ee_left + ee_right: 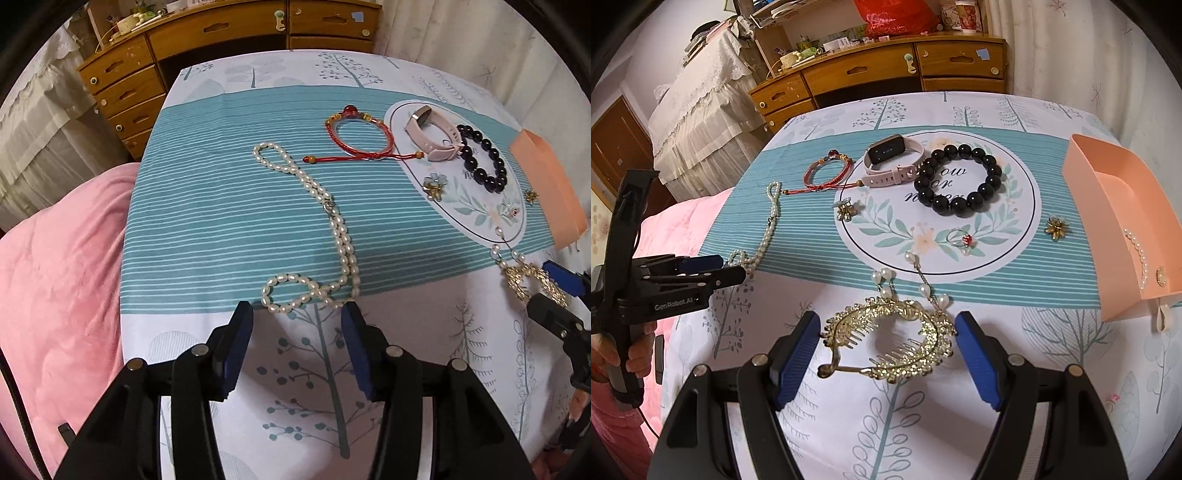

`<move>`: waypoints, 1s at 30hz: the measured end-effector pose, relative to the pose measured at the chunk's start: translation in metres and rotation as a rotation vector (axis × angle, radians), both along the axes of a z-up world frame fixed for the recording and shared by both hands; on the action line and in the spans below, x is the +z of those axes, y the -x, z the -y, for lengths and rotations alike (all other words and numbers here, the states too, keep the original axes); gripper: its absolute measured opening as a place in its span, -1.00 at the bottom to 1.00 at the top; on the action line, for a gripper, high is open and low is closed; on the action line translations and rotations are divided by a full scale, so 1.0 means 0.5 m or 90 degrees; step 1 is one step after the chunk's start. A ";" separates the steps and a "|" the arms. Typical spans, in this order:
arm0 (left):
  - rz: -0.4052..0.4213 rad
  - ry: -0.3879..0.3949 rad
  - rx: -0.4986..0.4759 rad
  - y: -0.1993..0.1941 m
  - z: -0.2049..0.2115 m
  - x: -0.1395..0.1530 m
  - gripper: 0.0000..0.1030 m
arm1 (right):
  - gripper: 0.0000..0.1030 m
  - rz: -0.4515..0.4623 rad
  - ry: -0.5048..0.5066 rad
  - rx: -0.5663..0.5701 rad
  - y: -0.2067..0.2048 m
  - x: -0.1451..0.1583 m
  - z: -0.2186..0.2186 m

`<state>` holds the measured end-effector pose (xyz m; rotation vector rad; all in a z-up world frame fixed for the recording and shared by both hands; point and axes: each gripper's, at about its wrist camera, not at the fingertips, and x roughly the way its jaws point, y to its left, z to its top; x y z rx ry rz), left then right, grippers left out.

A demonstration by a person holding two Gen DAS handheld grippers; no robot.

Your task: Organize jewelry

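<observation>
A long pearl necklace (332,229) lies on the teal striped cloth; my left gripper (297,314) is open just short of its near loop. A gold comb tiara with pearl drops (890,339) lies between the open fingers of my right gripper (888,328), untouched as far as I can see. Farther back lie a red cord bracelet (827,170), a pink smart band (890,162), a black bead bracelet (960,181), a ring (960,238) and two gold flower pieces (846,212) (1056,227). A peach box (1123,229) stands open at the right.
A pink quilt (62,277) lies off the table's left edge. A wooden desk with drawers (879,74) stands behind the table. The left gripper also shows in the right wrist view (713,267), held by a hand at the left.
</observation>
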<state>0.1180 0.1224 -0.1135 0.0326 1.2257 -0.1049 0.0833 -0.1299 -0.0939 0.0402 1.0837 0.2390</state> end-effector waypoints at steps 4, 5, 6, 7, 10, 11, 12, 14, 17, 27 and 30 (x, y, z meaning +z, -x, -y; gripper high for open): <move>0.006 -0.004 0.000 -0.012 -0.001 -0.002 -0.06 | 0.46 -0.003 0.003 0.004 0.001 -0.002 0.000; 0.007 -0.003 0.000 -0.015 -0.001 -0.003 -0.06 | 0.46 -0.003 0.004 0.003 0.002 -0.003 0.000; 0.007 -0.001 0.000 -0.019 -0.003 -0.003 -0.06 | 0.46 -0.003 0.005 0.003 0.001 -0.003 -0.001; 0.008 0.001 0.000 -0.021 -0.004 -0.004 -0.06 | 0.46 -0.004 0.005 0.002 0.000 -0.003 -0.002; 0.016 0.004 0.001 -0.028 -0.007 -0.005 -0.06 | 0.46 -0.009 0.008 0.001 -0.004 -0.006 -0.003; 0.020 0.005 0.004 -0.029 -0.007 -0.005 -0.06 | 0.46 -0.010 0.008 0.001 -0.004 -0.007 -0.003; 0.023 0.005 0.006 -0.029 -0.007 -0.006 -0.06 | 0.46 -0.011 0.009 0.002 -0.004 -0.008 -0.005; 0.029 0.008 0.015 -0.030 -0.007 -0.006 -0.07 | 0.46 -0.012 0.010 0.005 -0.004 -0.010 -0.006; 0.043 0.007 0.016 -0.028 -0.001 -0.004 -0.58 | 0.46 -0.012 0.013 0.009 -0.002 -0.010 -0.008; 0.022 0.028 0.034 -0.020 0.006 -0.001 -0.88 | 0.46 -0.011 0.015 0.012 0.001 -0.007 -0.008; 0.024 0.036 0.031 -0.010 0.003 0.008 -1.00 | 0.46 -0.009 0.015 0.007 0.000 -0.004 -0.003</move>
